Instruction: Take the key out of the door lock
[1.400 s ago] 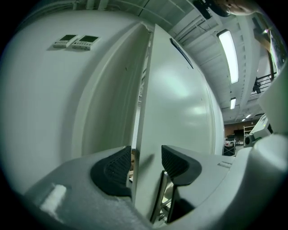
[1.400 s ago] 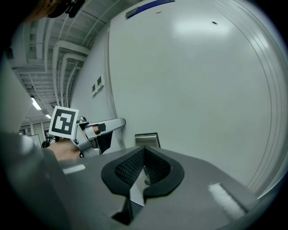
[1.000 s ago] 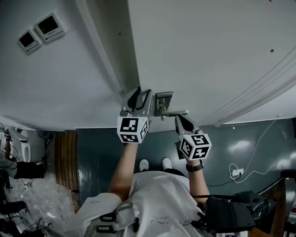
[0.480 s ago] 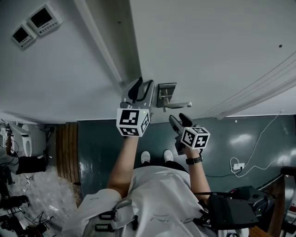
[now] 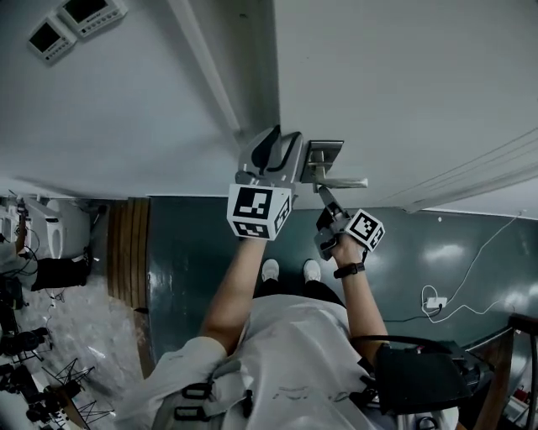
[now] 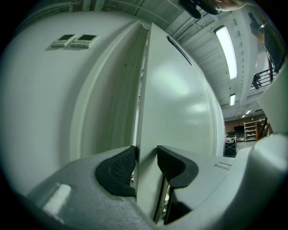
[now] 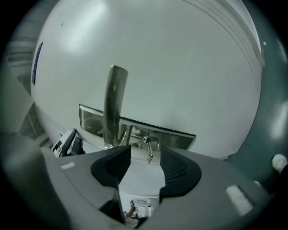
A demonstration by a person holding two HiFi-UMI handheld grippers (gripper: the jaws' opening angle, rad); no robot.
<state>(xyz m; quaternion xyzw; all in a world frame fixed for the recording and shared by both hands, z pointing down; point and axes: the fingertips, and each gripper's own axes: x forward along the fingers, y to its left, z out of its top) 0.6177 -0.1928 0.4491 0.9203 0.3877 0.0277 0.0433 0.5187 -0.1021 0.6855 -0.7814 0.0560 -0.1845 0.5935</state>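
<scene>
A small metal key (image 7: 147, 147) sticks out of the steel lock plate (image 7: 175, 137), just below the door handle lever (image 7: 114, 101). My right gripper (image 7: 146, 155) points at it with its jaws opening. The key lies between the fingertips and neither pad touches it. In the head view the right gripper (image 5: 326, 201) sits under the lever (image 5: 346, 181) and the lock plate (image 5: 324, 153). My left gripper (image 5: 282, 149) is shut on the door's edge (image 6: 145, 134), one pad on each face.
The white door (image 5: 395, 84) stands slightly ajar from its frame (image 5: 210, 76). Two wall control panels (image 5: 76, 18) hang to the left. A cable and socket (image 5: 433, 301) lie on the dark floor to the right, and clutter (image 5: 34, 336) lies to the left.
The right gripper left the end of the lever, dipped away, then came up under the lock plate, and its jaws have spread. The left gripper kept its hold on the door edge.
</scene>
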